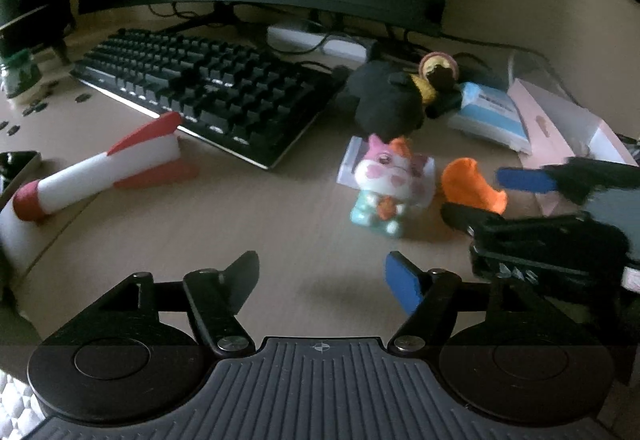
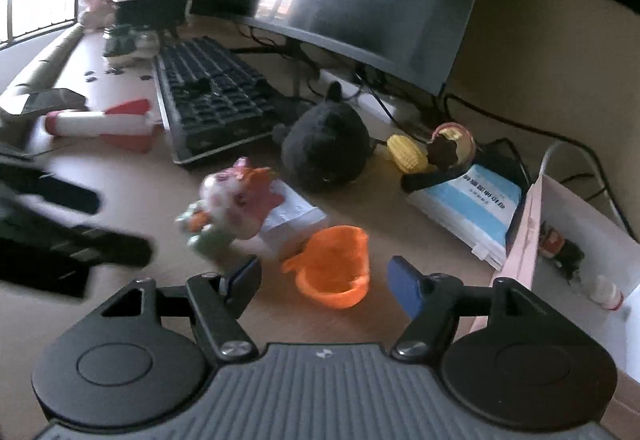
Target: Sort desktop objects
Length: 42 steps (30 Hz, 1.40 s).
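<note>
Desk [image 2: 132,184]: toys scattered in front of the keyboard [image 2: 212,96].
Pink box [image 2: 532,224]: at your right, open, small items inside — likely the sorting bin.
Cat figurine [image 2: 236,204]: upright, left of the cup.
Orange cup [image 2: 336,264]: tipped, mouth toward you, just ahead of your right gripper [image 2: 324,284] — nearer than your left gripper [image 1: 324,280].
Jaws: both parted, nothing between.
</note>
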### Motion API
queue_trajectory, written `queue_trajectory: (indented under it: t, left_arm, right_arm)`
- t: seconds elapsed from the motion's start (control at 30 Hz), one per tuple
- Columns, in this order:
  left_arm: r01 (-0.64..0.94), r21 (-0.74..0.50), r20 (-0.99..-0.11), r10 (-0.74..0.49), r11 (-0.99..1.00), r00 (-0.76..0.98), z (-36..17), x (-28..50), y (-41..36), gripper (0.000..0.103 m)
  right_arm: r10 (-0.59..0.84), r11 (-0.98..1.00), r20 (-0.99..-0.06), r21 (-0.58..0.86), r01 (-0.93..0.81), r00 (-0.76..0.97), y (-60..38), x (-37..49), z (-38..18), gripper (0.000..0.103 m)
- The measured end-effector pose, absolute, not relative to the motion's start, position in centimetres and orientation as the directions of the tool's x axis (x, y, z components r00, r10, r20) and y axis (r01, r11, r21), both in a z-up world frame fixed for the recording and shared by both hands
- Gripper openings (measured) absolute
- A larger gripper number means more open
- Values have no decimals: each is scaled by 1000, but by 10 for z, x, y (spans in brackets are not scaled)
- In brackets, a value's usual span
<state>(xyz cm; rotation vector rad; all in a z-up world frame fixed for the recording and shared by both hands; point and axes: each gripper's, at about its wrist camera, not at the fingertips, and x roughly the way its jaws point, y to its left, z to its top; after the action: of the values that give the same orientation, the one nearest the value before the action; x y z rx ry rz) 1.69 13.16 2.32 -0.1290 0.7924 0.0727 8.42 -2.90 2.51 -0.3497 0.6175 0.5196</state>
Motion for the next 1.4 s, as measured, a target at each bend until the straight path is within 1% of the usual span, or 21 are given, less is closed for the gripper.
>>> queue_trajectory:
  t: [0.03, 0.07, 0.17, 0.33, 0.4, 0.5, 0.53, 0.57, 0.67, 0.77, 0.87, 0.97, 1.03, 1.13, 1.2, 1.27, 1.4]
  left_arm:
    - [-105, -91, -711, 9, 990, 703, 24, 17, 130, 79]
    - [-94, -93, -708, 0, 991, 707, 25, 18, 128, 81]
    - [-57, -82, -692, -16, 995, 721, 28, 24, 117, 83]
    - [-40, -38, -686, 3, 998, 728, 26, 51, 101, 81]
    - [-40, -15, -689, 19, 999, 724, 23, 64, 95, 77]
    - [-37, 19, -699, 39, 999, 714, 18, 79, 86, 68]
    - [-37, 28, -702, 46, 999, 710, 17, 81, 85, 59]
    - [-36, 35, -707, 50, 999, 706, 16, 84, 82, 53]
    - [-14, 37, -706, 36, 999, 707, 19, 78, 74, 52]
    - [64, 44, -696, -15, 997, 718, 26, 60, 58, 52]
    - [150, 30, -704, -86, 988, 705, 28, 35, 38, 52]
    - [229, 7, -719, -154, 973, 678, 24, 8, 20, 53]
    - [263, 1, -734, -178, 965, 656, 17, -5, 9, 54]
    - [278, 7, -749, -179, 961, 638, 8, -18, -2, 55]
    - [276, 11, -749, -175, 961, 639, 8, -22, -5, 61]
    - [274, 6, -752, -176, 962, 635, 8, -25, -5, 70]
    - [246, 44, -753, -130, 968, 645, 8, -28, -4, 70]
  right_arm:
    - [354, 816, -637, -147, -559, 684, -29, 88, 23, 52]
    - [355, 820, -649, -130, -558, 673, -32, 91, 21, 45]
    - [359, 839, -642, -97, -536, 678, -45, 88, 25, 44]
    - [376, 838, -655, -61, -542, 655, -81, 47, 35, 44]
    - [377, 834, -663, -61, -548, 647, -95, 26, 38, 44]
    - [363, 838, -682, -59, -543, 635, -118, -5, 40, 44]
    - [354, 841, -686, -62, -537, 635, -126, -12, 40, 44]
    - [341, 848, -692, -66, -526, 637, -133, -20, 39, 44]
    - [300, 872, -700, -76, -484, 649, -150, -32, 36, 44]
    - [264, 899, -698, -71, -431, 665, -163, -37, 33, 50]
    - [247, 911, -687, -76, -406, 683, -173, -46, 32, 65]
    - [245, 911, -683, -80, -404, 688, -177, -52, 31, 73]
    - [244, 909, -685, -85, -408, 687, -180, -58, 29, 76]
    - [241, 907, -689, -90, -411, 683, -182, -60, 26, 80]
    - [245, 907, -691, -85, -413, 680, -184, -61, 25, 84]
    - [245, 910, -696, -76, -409, 675, -186, -62, 22, 86]
    - [249, 919, -706, -44, -392, 663, -192, -63, 18, 89]
